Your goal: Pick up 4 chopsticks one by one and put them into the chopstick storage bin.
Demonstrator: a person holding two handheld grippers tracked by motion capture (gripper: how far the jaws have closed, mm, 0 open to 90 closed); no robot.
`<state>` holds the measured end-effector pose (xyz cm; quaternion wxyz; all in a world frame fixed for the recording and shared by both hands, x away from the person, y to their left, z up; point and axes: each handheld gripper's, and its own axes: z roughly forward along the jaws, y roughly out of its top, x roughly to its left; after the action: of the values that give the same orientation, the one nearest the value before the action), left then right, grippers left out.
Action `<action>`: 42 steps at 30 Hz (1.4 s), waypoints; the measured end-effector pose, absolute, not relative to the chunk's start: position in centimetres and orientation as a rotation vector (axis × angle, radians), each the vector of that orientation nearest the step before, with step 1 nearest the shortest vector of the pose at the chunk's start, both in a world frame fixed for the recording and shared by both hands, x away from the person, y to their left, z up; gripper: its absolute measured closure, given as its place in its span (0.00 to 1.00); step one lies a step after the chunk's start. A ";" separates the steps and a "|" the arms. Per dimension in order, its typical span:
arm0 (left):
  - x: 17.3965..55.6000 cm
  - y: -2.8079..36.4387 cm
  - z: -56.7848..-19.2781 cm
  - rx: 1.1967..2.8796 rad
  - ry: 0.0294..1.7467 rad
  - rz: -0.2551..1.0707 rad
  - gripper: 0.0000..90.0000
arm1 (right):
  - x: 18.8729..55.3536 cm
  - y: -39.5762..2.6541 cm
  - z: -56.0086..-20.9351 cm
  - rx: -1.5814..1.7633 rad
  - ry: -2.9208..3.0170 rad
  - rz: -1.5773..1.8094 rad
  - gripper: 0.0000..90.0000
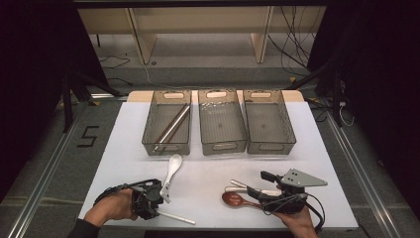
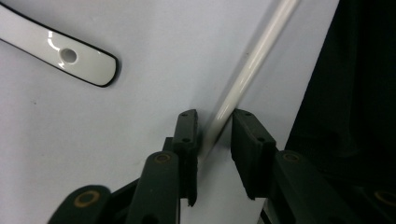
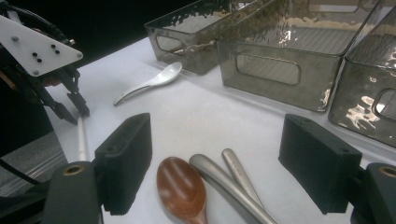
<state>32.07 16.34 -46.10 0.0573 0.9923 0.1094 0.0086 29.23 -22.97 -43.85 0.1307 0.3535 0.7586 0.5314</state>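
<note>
Left tool (image 2: 214, 128) nearly closed around white chopstick (image 2: 243, 79) — small gap one side, right tool (image 3: 219, 158) wide open, empty, over brown spoon (image 3: 181, 188)

3 bins (image 1: 223, 129) stand in a row at the far side. The left one holds 2 metal rods (image 1: 172, 126). Near: 1 white spoon (image 1: 172, 171), 1 white stick (image 1: 176, 217), 1 brown spoon (image 1: 236, 200) and 2 metal handles (image 3: 233, 179).

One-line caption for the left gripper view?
Left gripper straddling a white chopstick on the white table, white spoon handle nearby.
</note>
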 end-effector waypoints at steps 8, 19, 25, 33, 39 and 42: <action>31.9 16.2 -46.1 3.017 0.279 0.015 0.89 | 29.2 -23.0 -43.9 1.026 2.205 1.544 0.29; 32.3 16.5 -46.1 3.005 0.302 -0.021 0.94 | 29.2 -23.0 -43.8 1.026 2.205 1.544 0.29; 33.0 16.9 -45.9 3.000 0.382 -0.002 0.94 | 29.2 -23.0 -43.8 1.028 2.206 1.545 0.29; 33.8 17.1 -44.9 2.952 0.462 0.037 0.94 | 29.2 -23.0 -43.8 1.026 2.205 1.544 0.29; 34.5 17.3 -43.9 2.899 0.514 0.065 0.94 | 29.2 -23.0 -43.8 1.025 2.204 1.545 0.29; 34.7 17.4 -43.5 2.880 0.540 0.076 0.94 | 29.2 -23.0 -43.8 1.028 2.205 1.545 0.29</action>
<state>34.67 17.43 -43.55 0.1052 0.9771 0.1832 0.0258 29.19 -22.96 -43.83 0.1293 0.3536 0.7587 0.5315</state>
